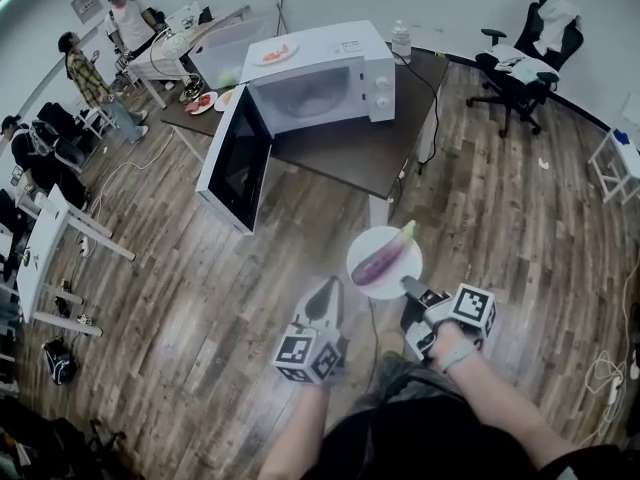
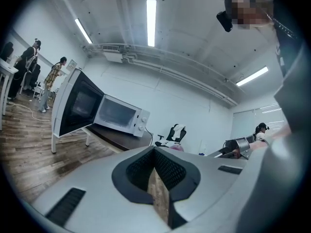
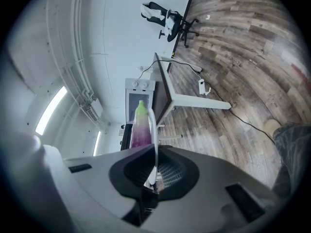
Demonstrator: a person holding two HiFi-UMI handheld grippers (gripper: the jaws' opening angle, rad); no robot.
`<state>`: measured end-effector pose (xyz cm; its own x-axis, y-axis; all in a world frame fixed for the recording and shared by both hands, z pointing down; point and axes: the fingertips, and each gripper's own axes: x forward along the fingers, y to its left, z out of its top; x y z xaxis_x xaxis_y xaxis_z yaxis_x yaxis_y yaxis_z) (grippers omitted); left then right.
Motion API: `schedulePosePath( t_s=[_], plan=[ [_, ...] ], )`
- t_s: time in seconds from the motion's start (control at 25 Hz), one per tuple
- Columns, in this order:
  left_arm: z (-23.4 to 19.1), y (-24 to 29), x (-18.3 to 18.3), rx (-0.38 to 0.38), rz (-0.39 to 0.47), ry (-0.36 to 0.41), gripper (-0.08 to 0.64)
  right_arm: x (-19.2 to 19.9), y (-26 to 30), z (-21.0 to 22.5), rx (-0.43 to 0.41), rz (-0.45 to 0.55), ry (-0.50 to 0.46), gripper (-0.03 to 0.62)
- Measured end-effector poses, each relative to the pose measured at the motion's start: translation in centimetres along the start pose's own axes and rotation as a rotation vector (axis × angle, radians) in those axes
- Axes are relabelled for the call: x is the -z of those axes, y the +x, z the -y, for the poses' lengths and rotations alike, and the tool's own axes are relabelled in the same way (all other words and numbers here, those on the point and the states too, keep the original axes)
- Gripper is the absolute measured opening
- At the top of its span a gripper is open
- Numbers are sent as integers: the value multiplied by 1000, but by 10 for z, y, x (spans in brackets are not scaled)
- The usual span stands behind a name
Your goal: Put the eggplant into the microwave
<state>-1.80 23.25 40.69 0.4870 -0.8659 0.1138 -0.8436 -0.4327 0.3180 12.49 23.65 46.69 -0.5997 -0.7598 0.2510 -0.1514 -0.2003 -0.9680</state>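
Observation:
A purple eggplant with a green stem lies on a white plate. My right gripper is shut on the plate's near rim and holds it in the air above the wooden floor, short of the table. In the right gripper view the plate shows edge-on between the jaws, with the eggplant on its left face. The white microwave stands on a dark table, its door swung wide open to the left. My left gripper hovers left of the plate, shut on nothing.
A plate of red food rests on top of the microwave and a bottle stands behind it. More plates sit on the table's left end. A black office chair is at back right; people and white desks stand at left.

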Motion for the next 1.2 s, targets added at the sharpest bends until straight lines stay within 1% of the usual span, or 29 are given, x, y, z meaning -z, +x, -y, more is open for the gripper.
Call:
schedulePosePath(
  t_s=[0.28, 0.52, 0.88, 1.2],
  plan=[
    [-15, 56, -24, -4, 22, 11, 0, -36, 37, -13, 5, -28, -14, 9],
    [-27, 89, -27, -22, 22, 3, 0, -62, 62, -18, 2, -46, -9, 9],
    [-35, 117, -30, -66, 43, -5, 0, -89, 81, -21, 4, -86, -16, 9],
    [-39, 121, -31, -103, 39, 1, 0, -102, 93, -24, 4, -100, -16, 9]
  ],
)
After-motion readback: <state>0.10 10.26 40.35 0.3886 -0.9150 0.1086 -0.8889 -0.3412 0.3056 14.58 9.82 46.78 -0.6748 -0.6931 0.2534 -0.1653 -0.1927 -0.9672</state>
